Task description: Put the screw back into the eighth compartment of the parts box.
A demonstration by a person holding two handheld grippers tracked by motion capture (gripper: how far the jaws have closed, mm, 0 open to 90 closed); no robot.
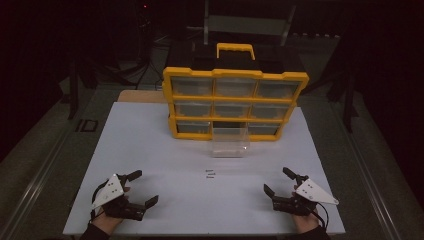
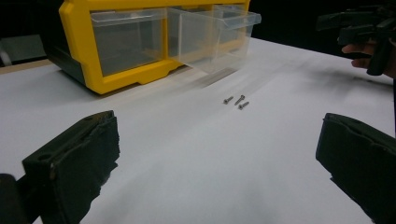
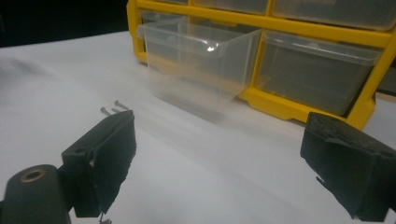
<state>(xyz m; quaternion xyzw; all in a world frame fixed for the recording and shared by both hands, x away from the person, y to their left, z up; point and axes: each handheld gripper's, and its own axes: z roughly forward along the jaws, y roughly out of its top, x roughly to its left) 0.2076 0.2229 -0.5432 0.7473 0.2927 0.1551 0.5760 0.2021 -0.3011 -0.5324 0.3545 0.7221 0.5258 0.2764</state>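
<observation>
Three screws [image 1: 210, 173] lie loose at the tabletop's [image 1: 150, 150] centre, at 6 o'clock from the pulled-out clear drawer [image 1: 229, 142] of the yellow organizer [image 1: 234, 73]. Left gripper [image 1: 141, 188] and right gripper [image 1: 278, 182] rest at 7 and 5 o'clock, jaws spread, empty; picking up has yet to begin.

Right gripper view. The right gripper [image 3: 217, 163] holds its two black jaws wide apart above the white table [image 3: 196, 177], with nothing between them. Beyond the left jaw lie small screws [image 3: 112, 108] on the tabletop. Farther off stands a yellow organiser [image 3: 280, 100], its clear drawer [image 3: 196, 56] pulled out toward the near side, the bottom edge touching the table. Closed drawers sit to its right.
</observation>
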